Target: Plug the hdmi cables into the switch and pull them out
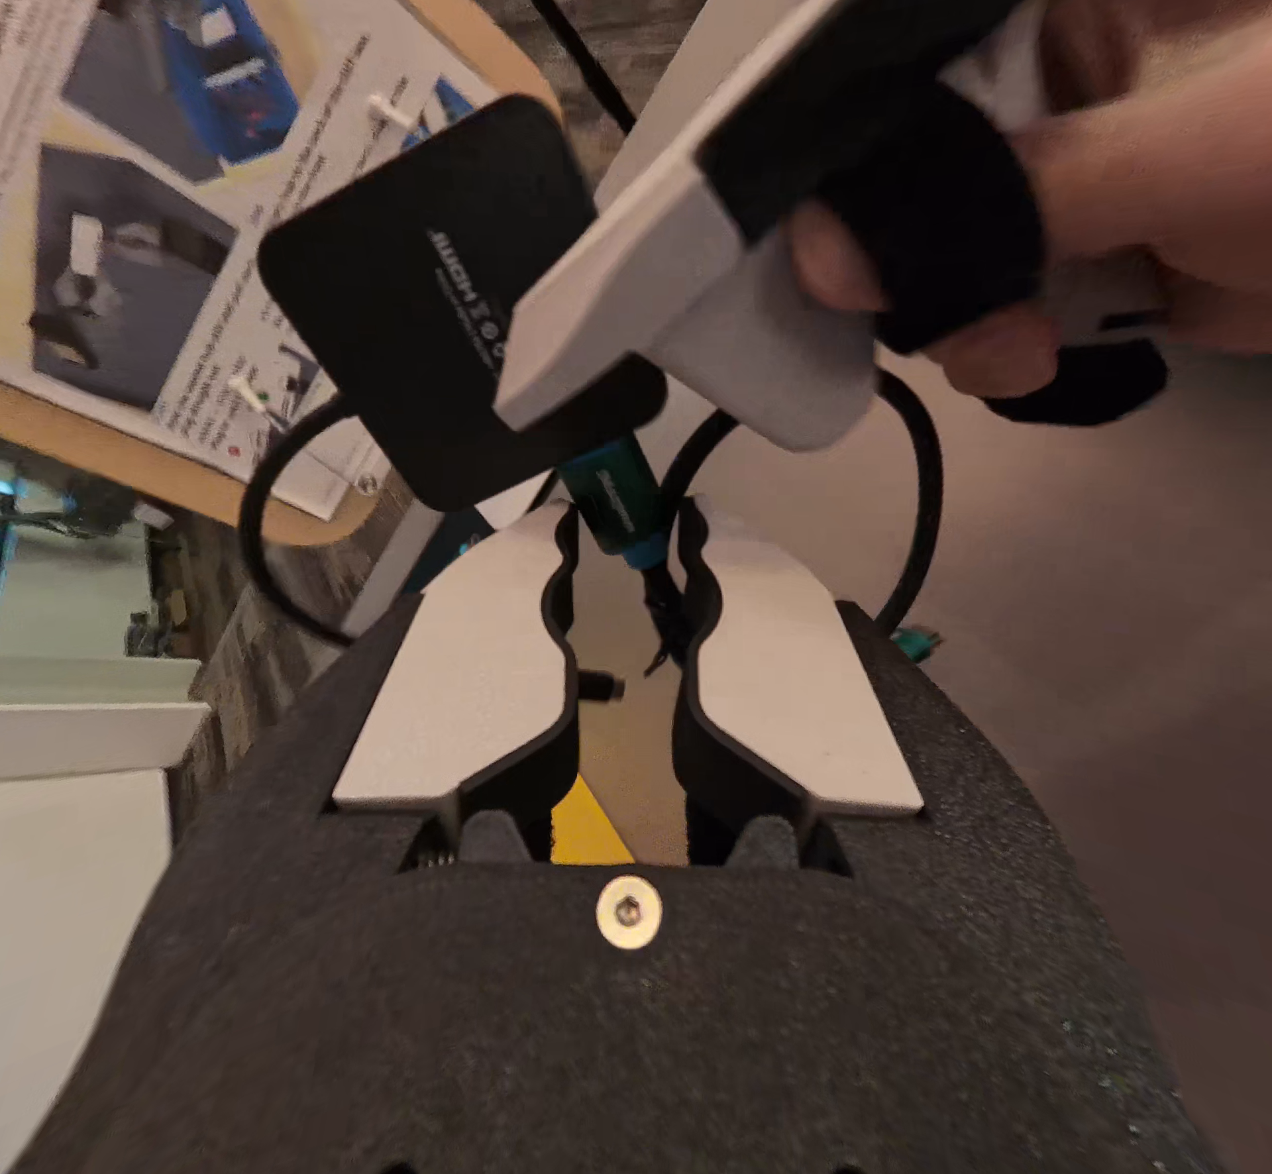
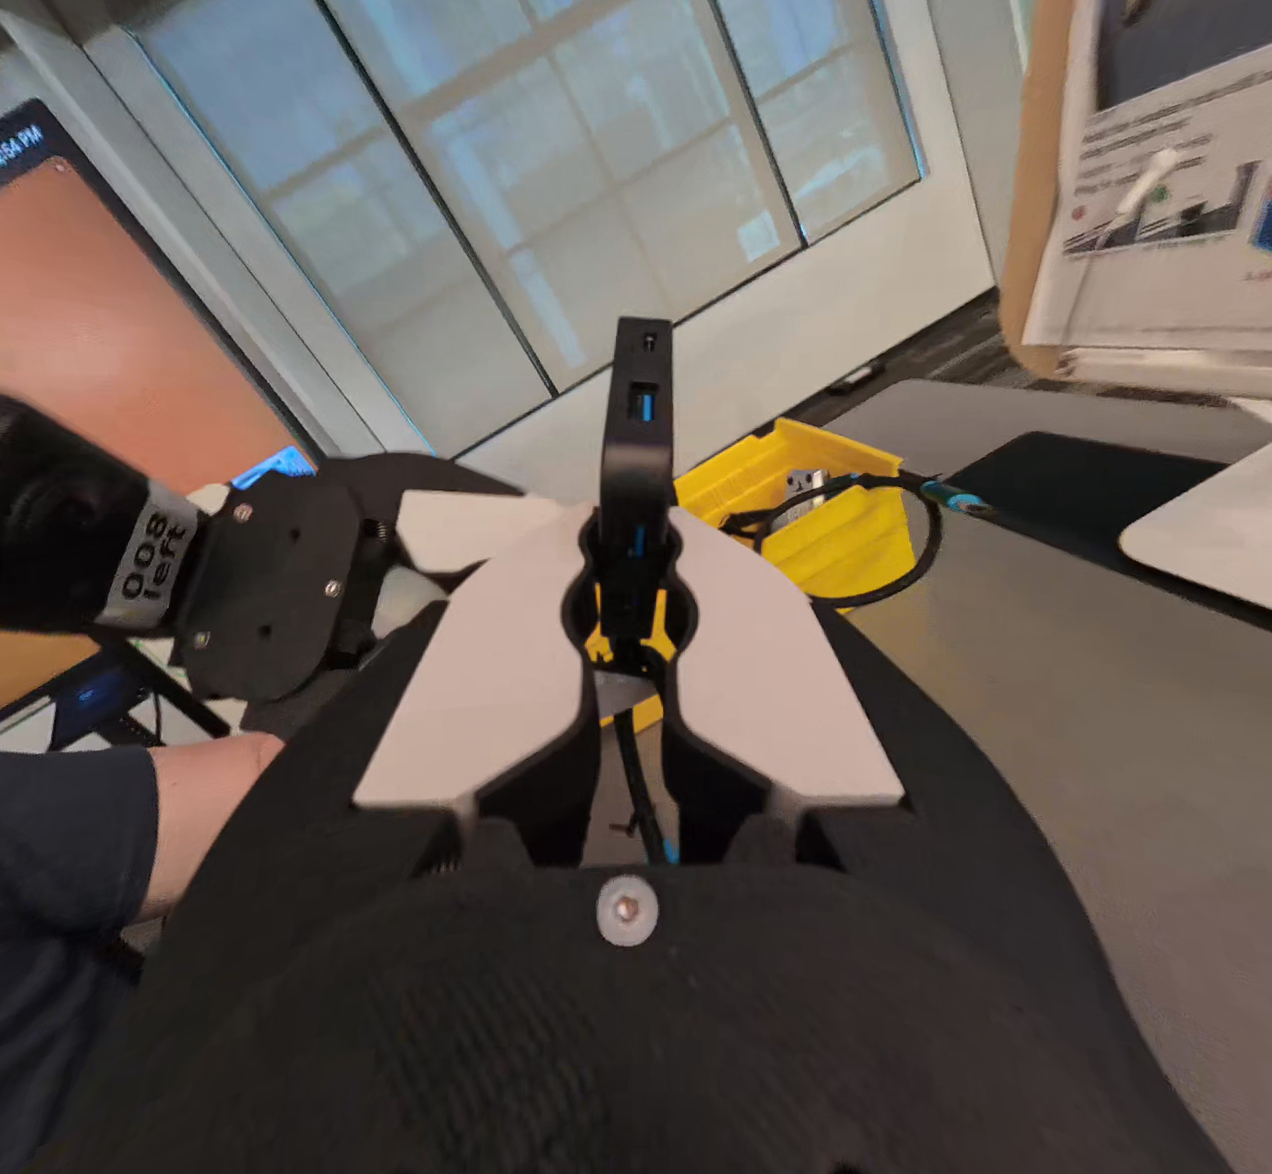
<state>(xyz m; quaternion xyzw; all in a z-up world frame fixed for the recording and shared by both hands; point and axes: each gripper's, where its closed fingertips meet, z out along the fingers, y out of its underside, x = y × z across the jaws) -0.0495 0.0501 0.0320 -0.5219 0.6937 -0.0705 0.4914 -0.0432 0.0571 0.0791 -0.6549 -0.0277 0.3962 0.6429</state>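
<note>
In the left wrist view my left gripper [image 1: 623, 521] is closed around a teal HDMI plug [image 1: 609, 494], which sits in the edge of the black switch [image 1: 413, 315]. One white finger [image 1: 619, 287] of the right gripper lies across the switch, with a person's hand behind it. In the right wrist view my right gripper [image 2: 633, 521] is shut on the switch [image 2: 637, 425] and holds it upright, edge-on, above the table. The left gripper's black body [image 2: 275, 563] reaches in from the left; its tips are hidden. A black cable [image 2: 922, 556] loops to a loose teal plug [image 2: 953, 497].
A yellow bin [image 2: 826, 521] stands on the grey table [image 2: 1032, 762] behind the switch. A black mat [image 2: 1067, 494] and a white flat object [image 2: 1204, 542] lie at the right. A wooden board with printed sheets [image 2: 1136, 177] stands at the far right, and windows behind. One gripper's finger ends stand about 4 cm off the other's.
</note>
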